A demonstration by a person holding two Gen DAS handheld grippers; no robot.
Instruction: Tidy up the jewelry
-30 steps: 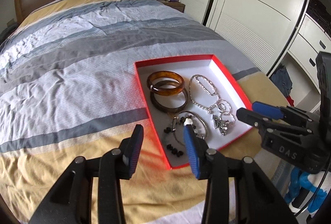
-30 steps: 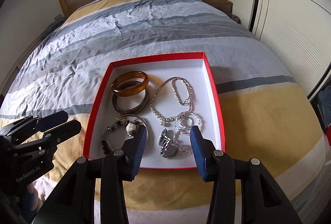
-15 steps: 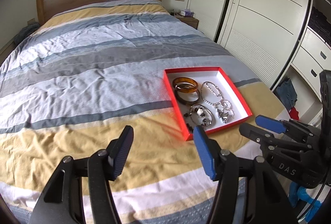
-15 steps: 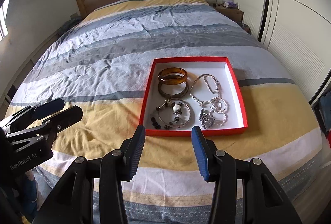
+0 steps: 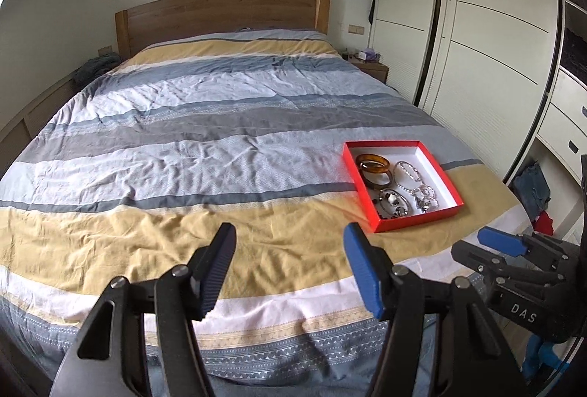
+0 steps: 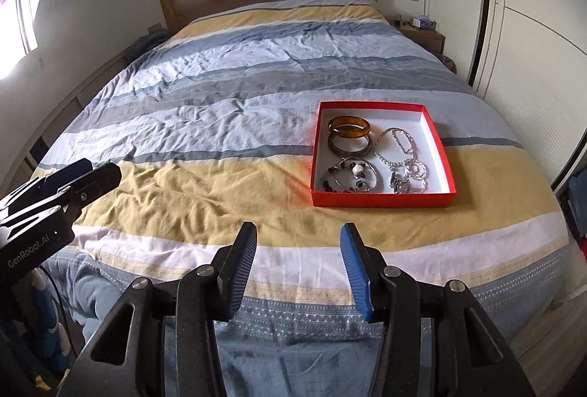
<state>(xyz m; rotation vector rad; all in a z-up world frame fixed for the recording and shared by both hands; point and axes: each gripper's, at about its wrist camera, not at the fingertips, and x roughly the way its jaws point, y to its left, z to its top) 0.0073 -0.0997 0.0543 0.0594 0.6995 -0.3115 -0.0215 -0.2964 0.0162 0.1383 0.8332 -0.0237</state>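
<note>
A red box [image 6: 381, 202] with a white inside sits on the bed's near right part; it also shows in the left wrist view [image 5: 418, 221]. It holds amber bangles [image 6: 348, 126], a silver chain necklace [image 6: 394, 147], a beaded bracelet [image 6: 352, 175] and small silver pieces [image 6: 409, 179]. My left gripper [image 5: 288, 268] is open and empty, well back from the box, off the bed's foot. My right gripper [image 6: 298, 267] is open and empty, also back from the box.
The bed [image 5: 205, 140] has a striped yellow, grey and white cover and a wooden headboard [image 5: 220, 15]. White wardrobe doors [image 5: 495, 41] stand on the right, a nightstand [image 5: 370, 67] beside the headboard. The floor lies below the bed's foot.
Both grippers have pulled back and away from the red box, which now looks small and far. Both stay open and empty.
</note>
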